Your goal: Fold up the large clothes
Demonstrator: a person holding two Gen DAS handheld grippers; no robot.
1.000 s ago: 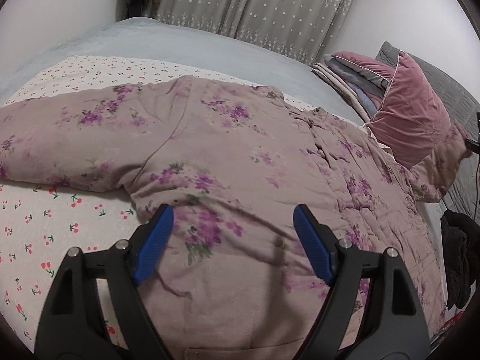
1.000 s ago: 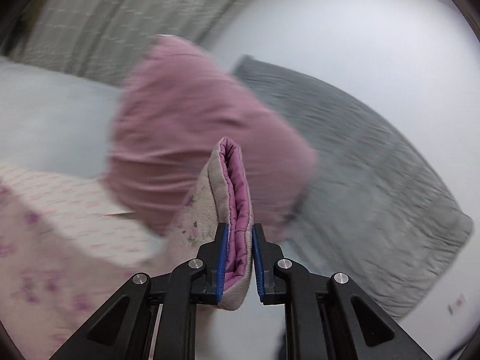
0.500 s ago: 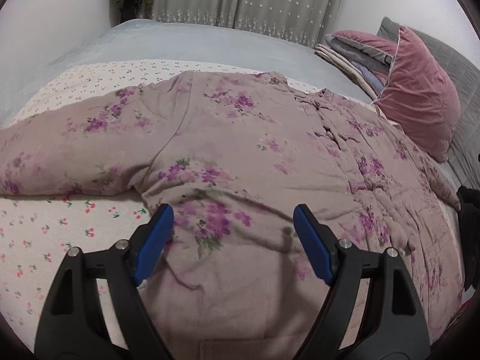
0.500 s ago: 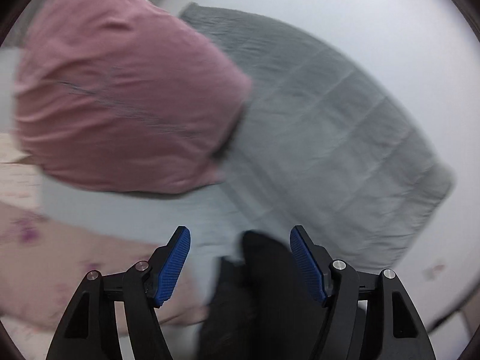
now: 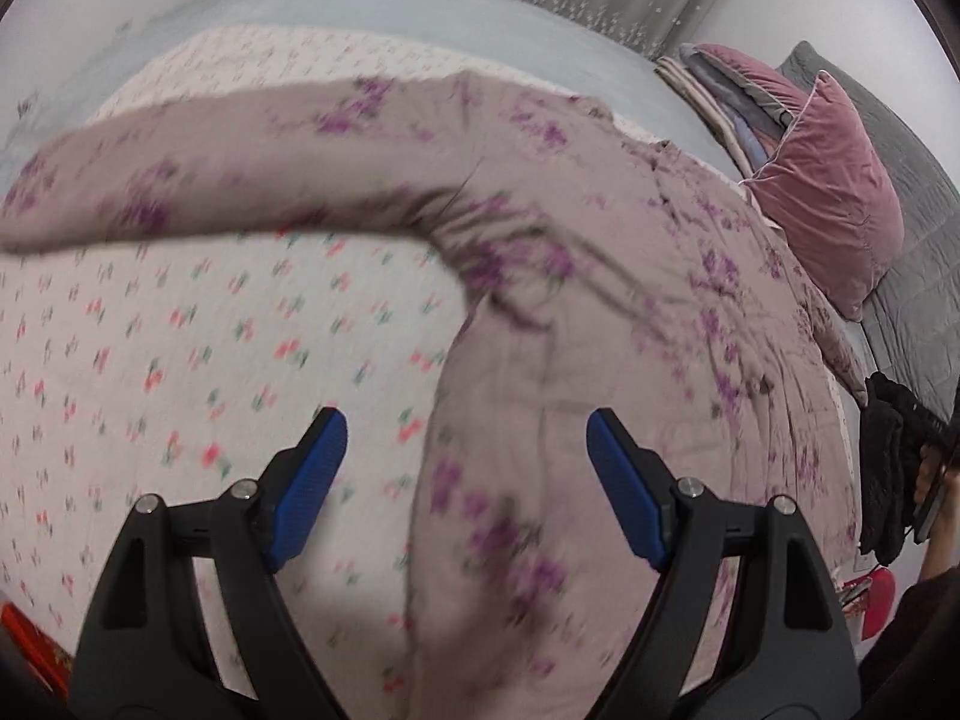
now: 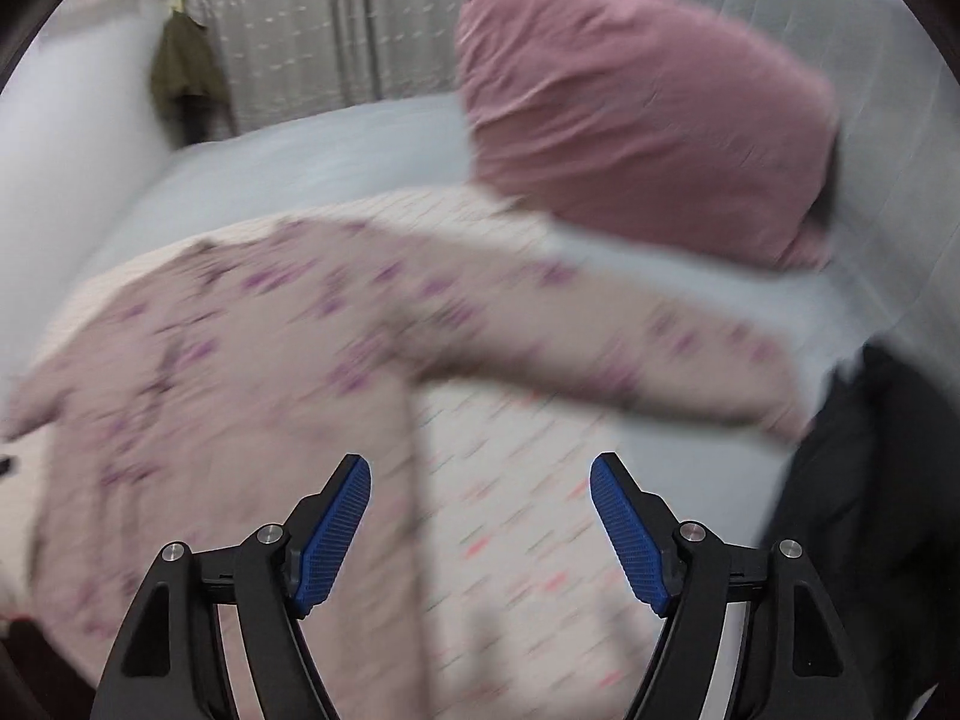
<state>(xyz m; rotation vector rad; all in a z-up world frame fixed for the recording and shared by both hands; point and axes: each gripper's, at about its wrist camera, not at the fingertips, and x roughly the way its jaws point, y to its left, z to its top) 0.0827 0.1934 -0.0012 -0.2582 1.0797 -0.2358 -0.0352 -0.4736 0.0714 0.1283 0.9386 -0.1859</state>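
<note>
A large mauve padded jacket with purple flowers (image 5: 600, 312) lies spread flat on the bed, both sleeves stretched out to the sides. In the right wrist view the jacket (image 6: 228, 360) fills the left, with one sleeve (image 6: 630, 354) running right. My left gripper (image 5: 465, 480) is open and empty, above the jacket's left side edge. My right gripper (image 6: 480, 516) is open and empty, above the sheet just below the right sleeve. Both views are motion-blurred.
The bed has a white sheet with small red cherries (image 5: 180, 348). A pink velvet pillow (image 5: 834, 192) (image 6: 642, 120) and folded bedding (image 5: 720, 84) lie by the headboard. A grey quilt (image 5: 918, 276) and a black garment (image 6: 870, 480) lie at the right.
My right gripper has let go of the sleeve cuff, opened, and swung back over the bed. My left gripper has moved left, from over the jacket's body to its side edge.
</note>
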